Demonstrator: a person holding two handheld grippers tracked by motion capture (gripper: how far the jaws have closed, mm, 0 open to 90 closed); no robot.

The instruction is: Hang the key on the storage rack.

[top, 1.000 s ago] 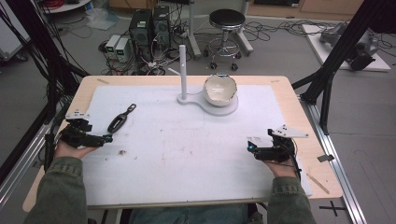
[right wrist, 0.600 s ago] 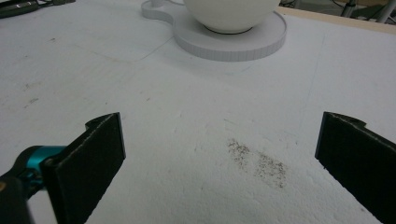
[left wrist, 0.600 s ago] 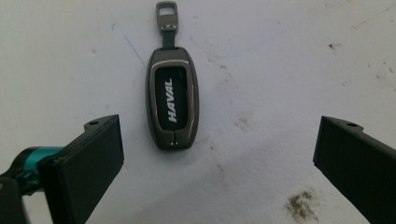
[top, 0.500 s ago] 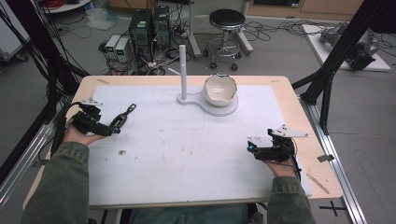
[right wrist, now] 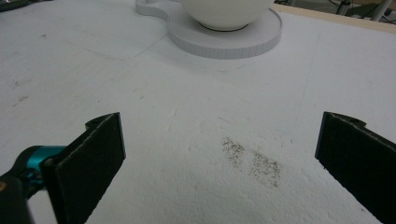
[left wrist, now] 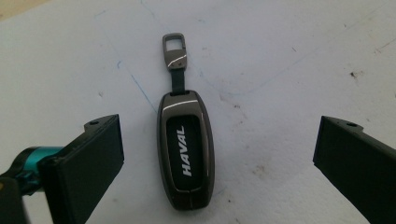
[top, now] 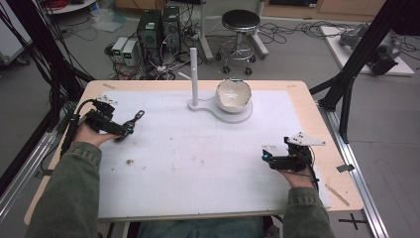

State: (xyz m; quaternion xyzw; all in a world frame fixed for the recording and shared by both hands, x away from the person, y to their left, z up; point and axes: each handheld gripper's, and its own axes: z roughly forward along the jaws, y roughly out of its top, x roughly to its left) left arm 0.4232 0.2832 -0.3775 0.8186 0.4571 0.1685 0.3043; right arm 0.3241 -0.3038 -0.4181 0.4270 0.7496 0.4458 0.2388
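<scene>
The left gripper (left wrist: 212, 158) stands spread with the key fob (left wrist: 186, 156) between its jaws, untouched; the right gripper (right wrist: 219, 163) is spread over bare counter (right wrist: 187, 116).

bright, even light | soft shadows — slight blur | fob glare

**One word to read: HAVAL**

Between the wide-apart jaws of my left claw (left wrist: 217, 163) lies a dark key fob (left wrist: 185, 148), flat on the white worktop (left wrist: 280, 70). On its black face I read "HAVAL" in white capitals, running along the fob's length. I find no other text, number or sign that I can read on anything else in front of me.
</scene>
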